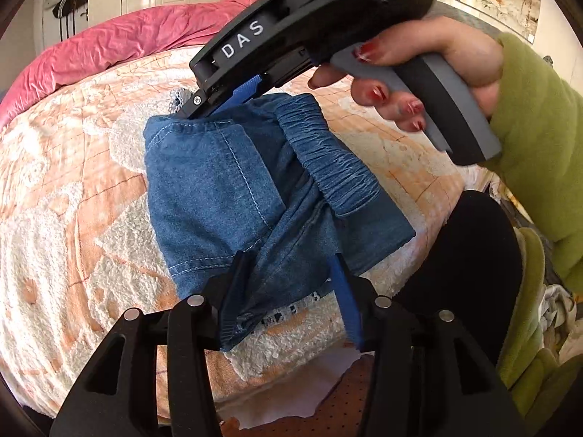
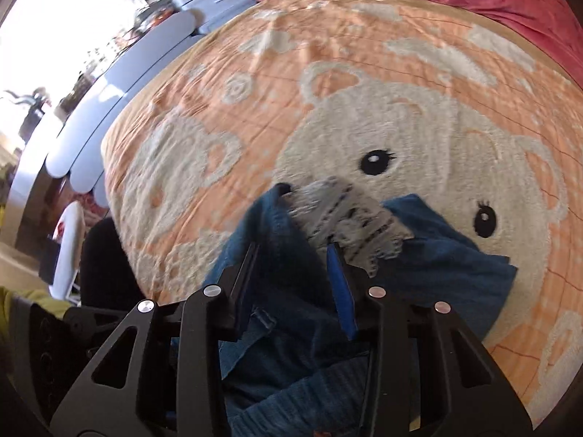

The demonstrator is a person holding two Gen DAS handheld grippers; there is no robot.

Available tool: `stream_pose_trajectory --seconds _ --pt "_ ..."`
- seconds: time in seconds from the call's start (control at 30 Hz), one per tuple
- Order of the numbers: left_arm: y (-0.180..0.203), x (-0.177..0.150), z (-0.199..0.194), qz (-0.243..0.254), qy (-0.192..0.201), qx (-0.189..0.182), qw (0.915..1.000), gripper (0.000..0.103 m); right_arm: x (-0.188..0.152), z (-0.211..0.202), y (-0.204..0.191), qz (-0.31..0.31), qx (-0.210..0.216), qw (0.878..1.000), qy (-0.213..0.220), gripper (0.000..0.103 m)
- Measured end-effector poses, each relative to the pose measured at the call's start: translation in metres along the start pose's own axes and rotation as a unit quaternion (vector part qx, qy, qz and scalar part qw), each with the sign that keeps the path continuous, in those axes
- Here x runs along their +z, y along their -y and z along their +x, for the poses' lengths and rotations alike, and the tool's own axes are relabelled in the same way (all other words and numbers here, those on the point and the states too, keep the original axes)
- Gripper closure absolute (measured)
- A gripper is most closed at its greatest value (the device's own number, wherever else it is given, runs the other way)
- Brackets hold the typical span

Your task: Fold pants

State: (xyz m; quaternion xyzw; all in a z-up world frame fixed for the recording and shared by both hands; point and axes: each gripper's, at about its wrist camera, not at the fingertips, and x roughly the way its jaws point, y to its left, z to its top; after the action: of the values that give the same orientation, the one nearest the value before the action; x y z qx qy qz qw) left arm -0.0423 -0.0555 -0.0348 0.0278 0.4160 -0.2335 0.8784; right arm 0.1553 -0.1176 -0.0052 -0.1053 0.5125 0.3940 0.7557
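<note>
Now both tongs grip the folded pants at opposite ends.

Pants: blue denim, pale stitching. Blanket: peach with cream bears. Quilt: pink. Sleeve: green.

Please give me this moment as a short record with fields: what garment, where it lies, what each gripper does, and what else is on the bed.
garment: blue denim pants with gathered elastic waistband and lace trim
surface: peach blanket with a bear pattern, on a bed
left gripper: near edge of the pants between its fingers, pads pressing the cloth
right gripper: denim bunched between its fingers at the far edge
right hand: holds the handle, green sleeve
also on bed: pink quilt at the far side
</note>
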Motion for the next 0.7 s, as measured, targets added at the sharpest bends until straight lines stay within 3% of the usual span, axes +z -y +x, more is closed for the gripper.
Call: stream_pose_trajectory --seconds 0.07,0.27,0.3,0.33,0.43,0.57,0.7 --pt "0.0 -0.001 0.0 -0.001 -0.001 -0.002 1.0 0.054 -0.002 -0.001 -0.001 0.004 0.001 1.0 0.001 0.072" --pt "0.003 0.001 0.003 -0.001 -0.002 -0.002 1.0 0.051 -0.005 0.017 -0.012 -0.036 -0.048 0.998 -0.028 0.072" --pt "0.0 0.0 0.002 -0.002 -0.002 -0.003 1.0 0.051 -0.006 0.018 -0.015 -0.054 -0.061 0.996 -0.03 0.079" --pt "-0.001 0.0 0.001 -0.002 -0.002 -0.004 1.0 0.051 -0.007 0.018 -0.02 -0.075 -0.075 0.994 -0.031 0.101" --pt "0.0 0.0 0.001 -0.002 -0.002 -0.003 1.0 0.051 -0.006 0.008 -0.013 -0.075 -0.117 0.99 -0.013 0.102" --pt "0.0 0.0 0.002 -0.005 -0.003 -0.005 1.0 0.049 -0.004 0.003 0.01 -0.044 -0.139 0.989 -0.002 0.103" --pt "0.001 0.0 0.002 -0.006 -0.003 -0.007 1.0 0.048 -0.01 0.01 0.028 -0.006 -0.121 0.993 0.0 0.103"
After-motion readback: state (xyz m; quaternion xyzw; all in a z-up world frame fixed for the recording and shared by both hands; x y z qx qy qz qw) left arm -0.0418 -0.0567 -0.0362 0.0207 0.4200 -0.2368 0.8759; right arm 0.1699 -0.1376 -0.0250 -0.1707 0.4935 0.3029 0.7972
